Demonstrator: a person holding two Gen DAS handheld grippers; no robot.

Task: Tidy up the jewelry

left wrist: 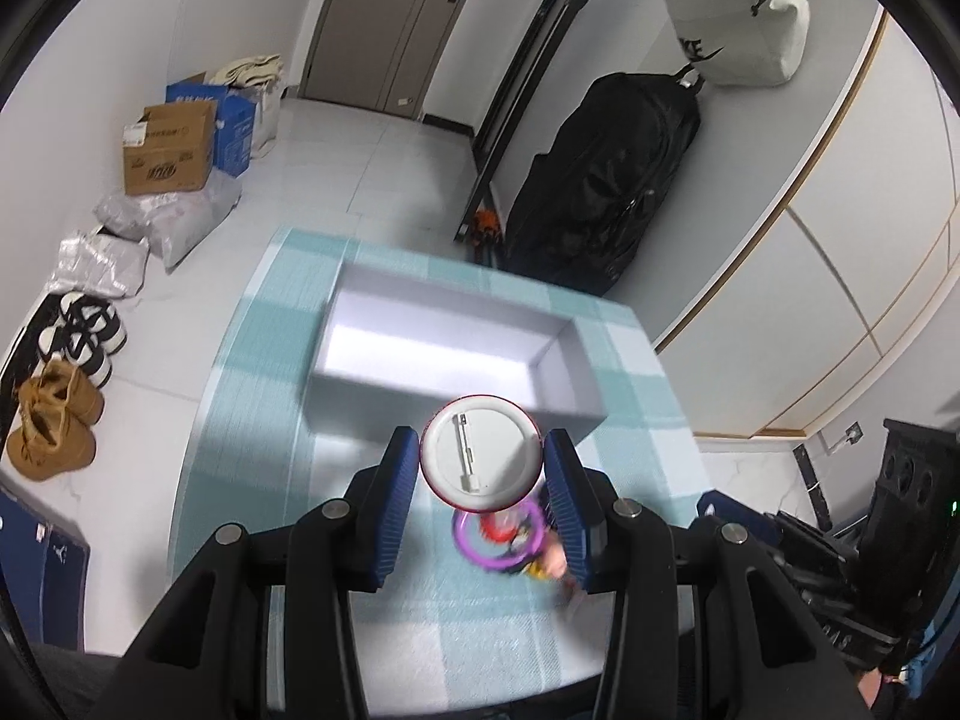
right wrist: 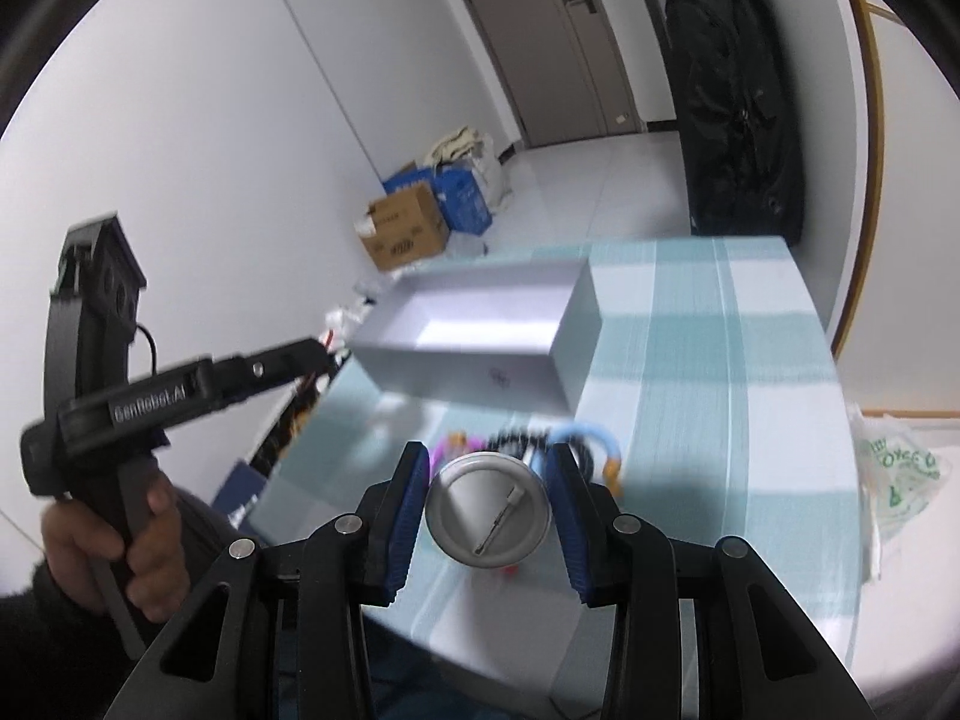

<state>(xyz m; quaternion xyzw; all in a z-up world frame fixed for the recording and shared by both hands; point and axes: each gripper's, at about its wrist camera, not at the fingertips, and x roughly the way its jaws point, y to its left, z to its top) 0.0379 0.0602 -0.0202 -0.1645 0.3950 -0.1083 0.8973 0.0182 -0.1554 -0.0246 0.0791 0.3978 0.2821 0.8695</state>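
My left gripper [left wrist: 482,455] is shut on a round white pin badge [left wrist: 480,453] with a red rim, its pin back facing me, held above the table just short of the open white box [left wrist: 447,354]. Under it on the cloth lie a purple ring [left wrist: 480,546] and other small colourful pieces. My right gripper [right wrist: 487,513] is shut on a round silver pin badge [right wrist: 486,513], back side up, held above the table. Beyond it lie a light blue bracelet [right wrist: 591,438], a black beaded piece [right wrist: 516,438] and a purple piece [right wrist: 441,447], before the white box [right wrist: 480,330].
The table has a teal and white checked cloth [left wrist: 252,420]. The left gripper's handle and the hand holding it [right wrist: 120,420] show at left in the right wrist view. A black bag [left wrist: 606,180] stands behind the table. Shoes [left wrist: 60,396] and cardboard boxes [left wrist: 171,147] sit on the floor at left.
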